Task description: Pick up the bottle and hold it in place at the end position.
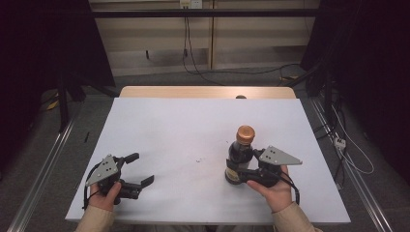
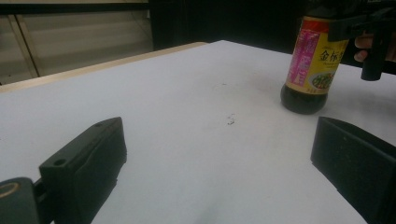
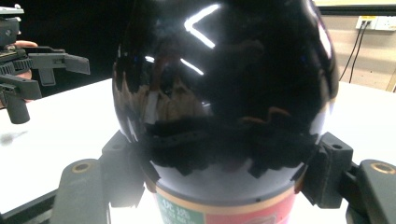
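Tongs at the left, the left gripper (image 1: 137,169), sit near the table's (image 1: 193,121) front-left edge with jaws spread wide and nothing between them. Bare white surface runs from there across the middle. Right of centre, the dark sauce bottle (image 1: 240,153) with its orange cap (image 1: 245,134) stands upright, clamped low on its body by the right gripper (image 1: 240,175), well in from the right edge.
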